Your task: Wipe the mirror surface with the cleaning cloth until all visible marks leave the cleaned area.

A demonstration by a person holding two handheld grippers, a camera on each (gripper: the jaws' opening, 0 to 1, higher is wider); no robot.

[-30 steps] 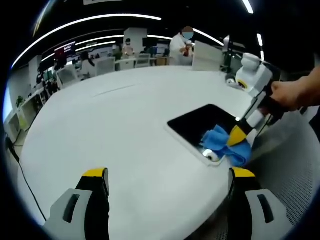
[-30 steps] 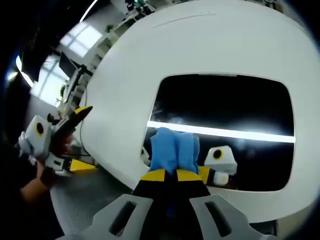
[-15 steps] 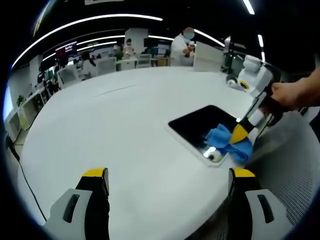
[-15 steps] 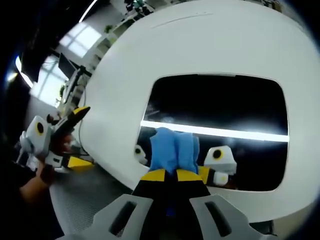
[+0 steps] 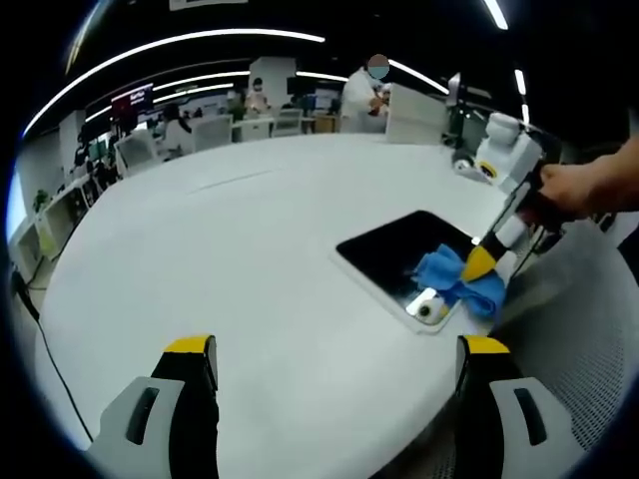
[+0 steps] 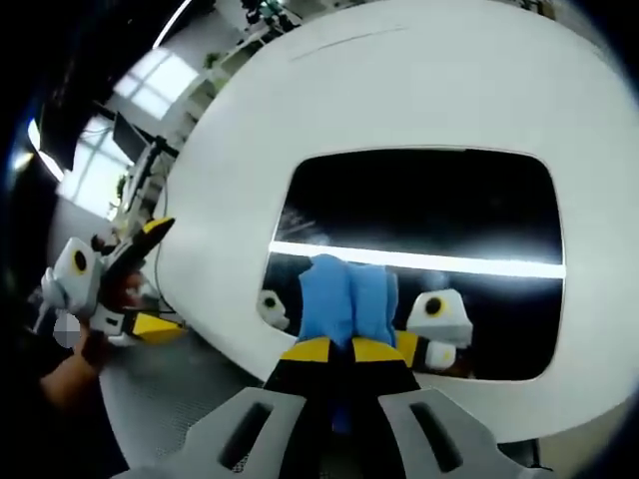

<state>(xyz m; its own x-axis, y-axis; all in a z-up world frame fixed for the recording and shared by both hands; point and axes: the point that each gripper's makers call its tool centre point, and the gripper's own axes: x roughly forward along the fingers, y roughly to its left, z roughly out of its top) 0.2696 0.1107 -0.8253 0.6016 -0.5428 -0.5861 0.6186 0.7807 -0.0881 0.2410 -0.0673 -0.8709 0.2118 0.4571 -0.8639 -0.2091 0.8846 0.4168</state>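
Observation:
A flat rectangular mirror (image 5: 399, 251) (image 6: 419, 215) lies on the round white table (image 5: 230, 259), near its right edge in the left gripper view. It reflects a dark ceiling and a bright light strip. My right gripper (image 6: 342, 349) is shut on a blue cleaning cloth (image 6: 347, 299) pressed against the mirror's near edge. In the left gripper view the right gripper (image 5: 481, 263) comes in from the right, held by a hand, with the cloth (image 5: 454, 279) under its yellow tips. My left gripper (image 5: 334, 349) hovers open over the table's near side, away from the mirror, with nothing between its jaws.
The table edge (image 5: 469, 349) drops off just past the mirror onto a grey mesh floor (image 5: 579, 339). Desks, monitors and people (image 5: 364, 90) stand in the office beyond the table's far side. In the right gripper view the left gripper (image 6: 110, 279) hangs at the left.
The cloth and right gripper have slid a little further onto the mirror along its near edge. My left gripper has stayed still.

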